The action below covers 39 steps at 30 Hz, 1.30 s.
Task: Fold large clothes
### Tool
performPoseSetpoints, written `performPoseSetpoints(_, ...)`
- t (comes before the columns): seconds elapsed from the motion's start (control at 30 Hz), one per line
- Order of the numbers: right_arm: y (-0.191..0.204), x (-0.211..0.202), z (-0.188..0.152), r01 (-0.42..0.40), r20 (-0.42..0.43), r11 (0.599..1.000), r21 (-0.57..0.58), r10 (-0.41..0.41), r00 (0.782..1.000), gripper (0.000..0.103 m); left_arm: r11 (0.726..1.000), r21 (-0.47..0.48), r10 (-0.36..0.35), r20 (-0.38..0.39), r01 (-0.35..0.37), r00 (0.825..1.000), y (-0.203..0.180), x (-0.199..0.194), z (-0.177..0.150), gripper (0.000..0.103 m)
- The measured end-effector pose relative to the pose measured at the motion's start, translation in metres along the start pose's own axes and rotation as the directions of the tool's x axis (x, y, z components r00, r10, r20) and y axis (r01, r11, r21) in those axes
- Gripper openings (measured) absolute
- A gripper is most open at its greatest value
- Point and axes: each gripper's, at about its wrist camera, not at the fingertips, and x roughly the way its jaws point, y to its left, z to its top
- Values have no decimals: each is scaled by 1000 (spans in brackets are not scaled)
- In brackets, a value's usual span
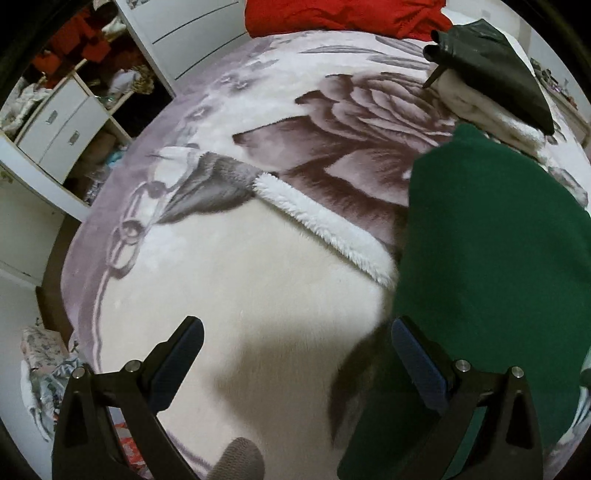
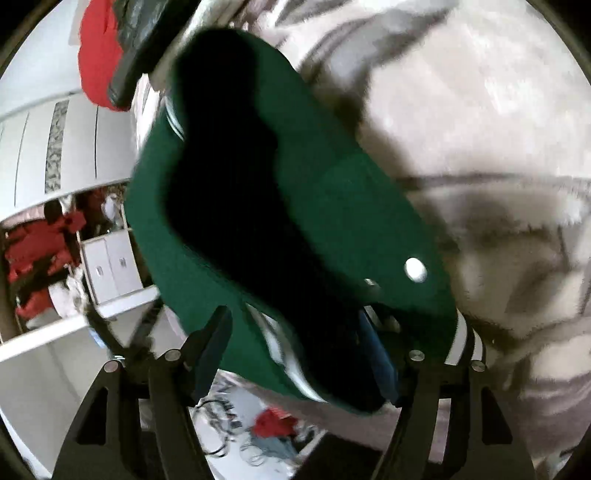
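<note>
Lying across the bed at about three o'clock in the left wrist view, the dark green knit garment with striped ribbed trim (image 1: 495,251) rests partly on the plush grey-and-cream floral blanket (image 1: 229,258) that covers the bed, with a turned-back white fleecy blanket edge (image 1: 321,225) just beside it toward nine o'clock. In the right wrist view the same garment (image 2: 325,206) fills the centre, blurred, with a white round button (image 2: 415,269) near five o'clock and its striped hem draped over the right claw (image 2: 295,332); that claw's fingers stand apart with cloth hanging between and over them, so it reads as released rather than clenched, though the blur leaves some doubt. The left claw (image 1: 295,347) hovers spread wide above bare blanket at six o'clock, gripping nothing. The step in hand looks like taking hold of the garment to lay it flat. To do it well, each claw should probably pinch a single hem corner, not a bunched layer, then draw the fabric taut and low. Farther out, a red fabric heap (image 1: 347,14) sits at twelve o'clock, a black glossy bag (image 1: 495,62) on folded cream cloth at one o'clock, and white drawers (image 1: 62,129) at ten o'clock.
</note>
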Motion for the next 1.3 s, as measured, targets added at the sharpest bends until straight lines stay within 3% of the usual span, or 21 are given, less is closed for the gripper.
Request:
performPoseSetpoints(0.03,-5,2,-4,18,32,1000,-1,-18,999,26,1000,7,15,3,-15,1000,-4,-4,-3,103)
performPoseSetpoints(0.07,-7,5,-5,26,33,1000,12,-26,999,7,1000,15,27,5,-28,1000,-7,-9,-5,103)
performPoseSetpoints(0.1,-10,4,-6,-32,44,999,40,30,999,4,999,23,36,10,-36,999,-10,-12,-4,103)
performPoseSetpoints(0.23,6,-44,-30,-136,134,989,56,128,983,3,996,63,65,29,-67,997,-22,-17,-5,103)
performPoseSetpoints(0.3,14,-72,-42,-152,184,987,54,140,973,2,995,73,66,9,-66,998,-27,-11,-4,103)
performPoseSetpoints(0.37,8,-82,-47,-115,196,990,84,97,976,2,996,68,67,-19,-66,998,-30,0,-5,103)
performPoseSetpoints(0.43,-17,-65,-41,-25,162,988,149,1,987,2,995,69,79,-35,-77,996,-32,6,-7,103)
performPoseSetpoints(0.5,-40,-35,-30,65,80,987,148,-77,994,3,992,77,99,-36,-96,994,-32,8,-7,103)
performPoseSetpoints(0.57,-37,-13,-16,100,-8,988,115,-100,995,3,993,75,94,-29,-92,995,-29,6,-7,103)
performPoseSetpoints(0.67,-15,-31,-7,95,-13,993,75,-95,995,15,993,73,89,-13,-88,996,-26,0,-6,103)
performPoseSetpoints(0.7,-12,-39,-6,86,8,994,65,-87,996,26,994,68,86,-3,-86,996,-25,-2,-5,103)
performPoseSetpoints(0.73,-6,-53,-2,56,50,997,58,-59,997,48,995,59,81,8,-81,997,-25,-4,-3,103)
performPoseSetpoints(0.8,3,-66,9,5,111,999,32,-9,994,66,997,36,61,36,-63,997,-25,-8,6,103)
performPoseSetpoints(0.9,22,-62,46,-49,170,999,-21,52,984,66,999,15,43,70,-44,997,-29,-8,18,103)
performPoseSetpoints(1.0,37,-29,83,-114,147,993,-19,116,982,66,1000,-5,24,68,-24,997,-36,4,30,103)
performPoseSetpoints(1.07,54,-6,96,-124,126,992,6,122,984,59,999,-12,42,64,-41,997,-38,12,37,103)
performPoseSetpoints(1.1,64,0,96,-108,128,994,-18,110,986,26,999,-18,42,61,-41,997,-37,14,39,103)
performPoseSetpoints(1.13,73,4,95,-57,119,997,-44,61,991,8,999,-29,29,51,-27,998,-34,17,41,103)
performPoseSetpoints(1.17,79,17,107,-22,128,998,-57,29,991,6,999,-45,6,44,-4,999,-31,19,42,103)
performPoseSetpoints(1.3,101,-25,104,38,284,999,-29,-28,958,3,997,-69,-44,11,45,999,-24,29,46,103)
